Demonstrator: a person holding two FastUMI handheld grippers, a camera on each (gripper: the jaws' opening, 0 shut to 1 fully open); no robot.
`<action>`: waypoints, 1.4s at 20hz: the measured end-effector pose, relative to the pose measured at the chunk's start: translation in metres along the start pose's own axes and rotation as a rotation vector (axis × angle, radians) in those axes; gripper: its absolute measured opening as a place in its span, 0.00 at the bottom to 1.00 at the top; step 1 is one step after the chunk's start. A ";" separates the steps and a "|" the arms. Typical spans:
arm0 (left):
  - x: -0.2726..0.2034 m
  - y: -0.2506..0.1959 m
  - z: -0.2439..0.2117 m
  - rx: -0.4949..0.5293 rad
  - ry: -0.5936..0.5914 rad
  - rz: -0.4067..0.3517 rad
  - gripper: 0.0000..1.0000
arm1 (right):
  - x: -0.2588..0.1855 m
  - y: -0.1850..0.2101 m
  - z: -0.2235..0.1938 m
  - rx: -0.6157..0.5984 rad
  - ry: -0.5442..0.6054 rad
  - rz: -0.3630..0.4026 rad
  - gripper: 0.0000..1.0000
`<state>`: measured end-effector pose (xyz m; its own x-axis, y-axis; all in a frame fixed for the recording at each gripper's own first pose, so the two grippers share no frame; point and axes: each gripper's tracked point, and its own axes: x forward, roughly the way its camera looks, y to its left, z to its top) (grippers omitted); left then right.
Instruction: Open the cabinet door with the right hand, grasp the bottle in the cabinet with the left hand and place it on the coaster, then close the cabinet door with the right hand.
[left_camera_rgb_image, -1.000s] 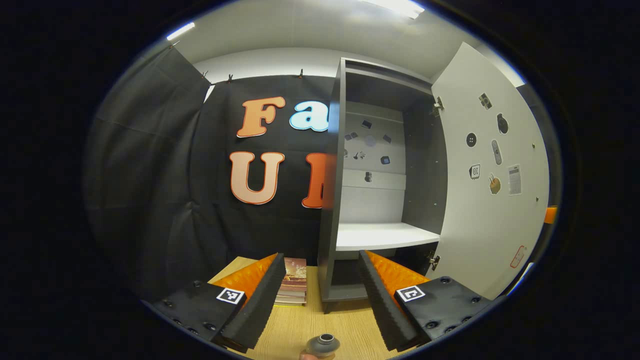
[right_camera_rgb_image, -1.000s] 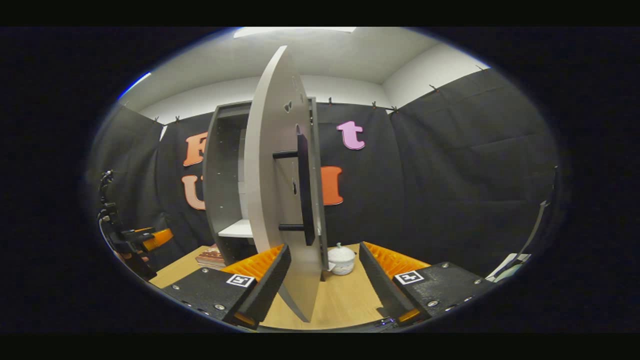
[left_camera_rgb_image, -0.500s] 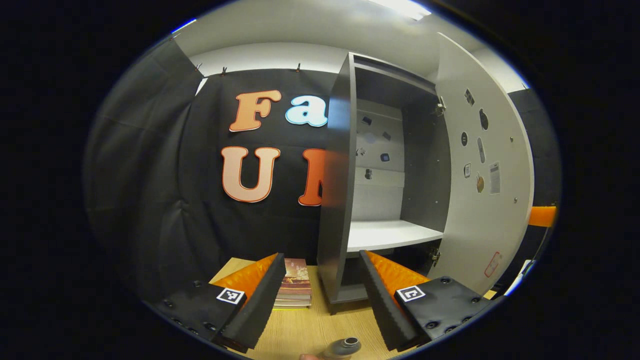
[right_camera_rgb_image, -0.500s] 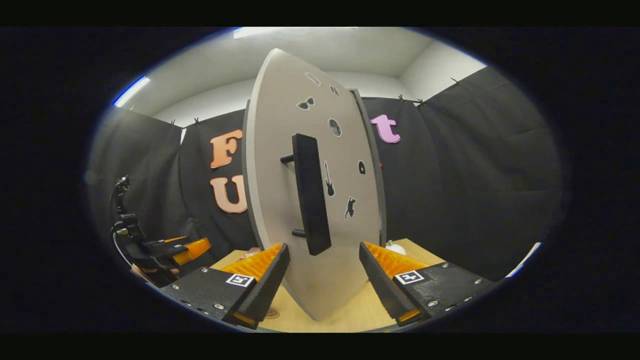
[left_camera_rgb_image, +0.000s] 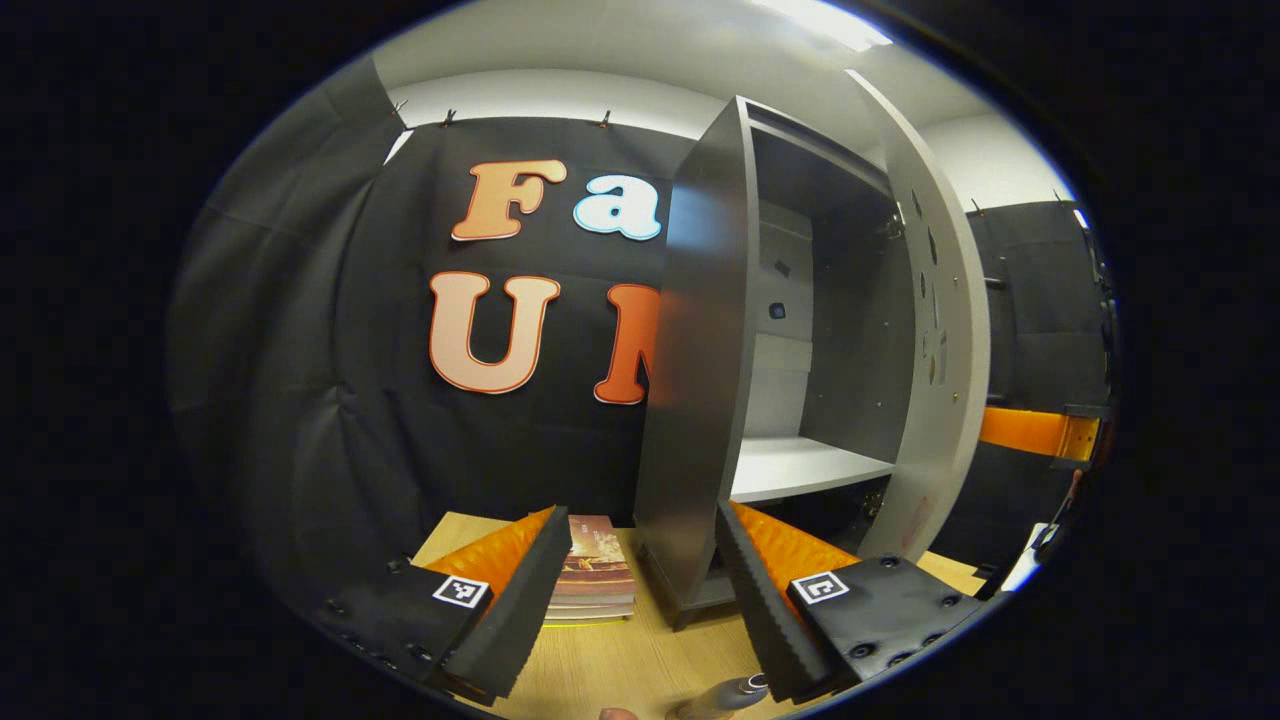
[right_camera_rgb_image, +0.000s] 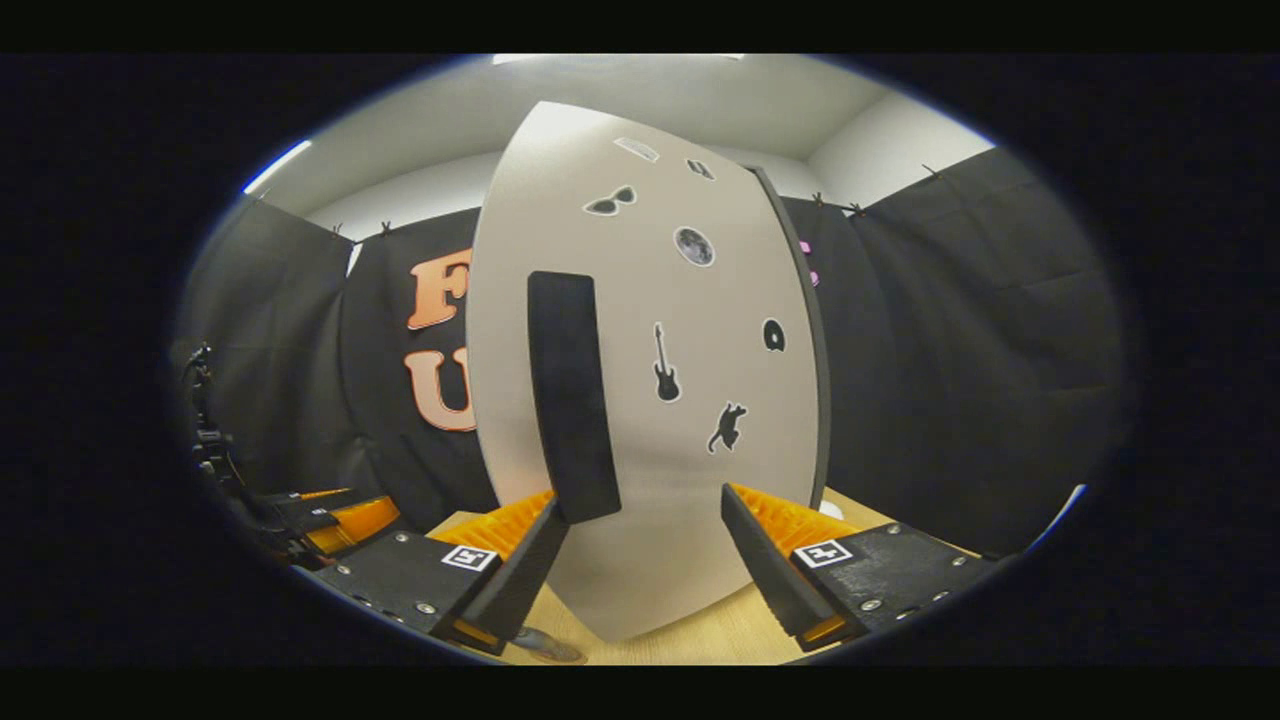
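Your right gripper (right_camera_rgb_image: 640, 560) sat spread before the part-open cabinet door (right_camera_rgb_image: 690, 420), left gripper (left_camera_rgb_image: 640, 600) likewise spread, bottle (left_camera_rgb_image: 725, 695) apparently on the table (left_camera_rgb_image: 620, 660) just below it.

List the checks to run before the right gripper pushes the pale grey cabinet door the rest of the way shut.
1. Pale grey cabinet door shut: not ok, it stands partly open.
2. White shelf free of the bottle: ok, the visible part is bare.
3. Grey bottle on the coaster: cannot tell; it sits low on the wooden table, its base hidden.
4. Left gripper empty: ok, open, nothing between its fingers.
5. Right gripper ready to push: ok, open, facing the door's front beside the black bar handle.
6. Contact with the door: cannot tell.
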<state>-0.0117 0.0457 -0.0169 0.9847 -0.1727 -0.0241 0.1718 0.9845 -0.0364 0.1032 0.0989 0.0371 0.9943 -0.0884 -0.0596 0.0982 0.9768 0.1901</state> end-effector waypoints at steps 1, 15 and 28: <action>0.002 0.002 0.000 -0.001 0.000 0.001 0.94 | 0.006 0.002 0.000 -0.017 0.004 -0.009 0.88; 0.025 0.014 -0.007 -0.024 0.002 0.121 0.95 | 0.057 0.041 -0.011 -0.002 0.052 0.227 0.74; 0.034 0.018 0.000 -0.010 -0.006 0.183 0.94 | 0.093 0.043 -0.020 0.003 0.037 0.250 0.75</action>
<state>0.0246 0.0571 -0.0180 0.9996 0.0091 -0.0251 -0.0101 0.9991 -0.0418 0.1988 0.1372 0.0201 0.9856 0.1628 -0.0460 -0.1501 0.9669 0.2062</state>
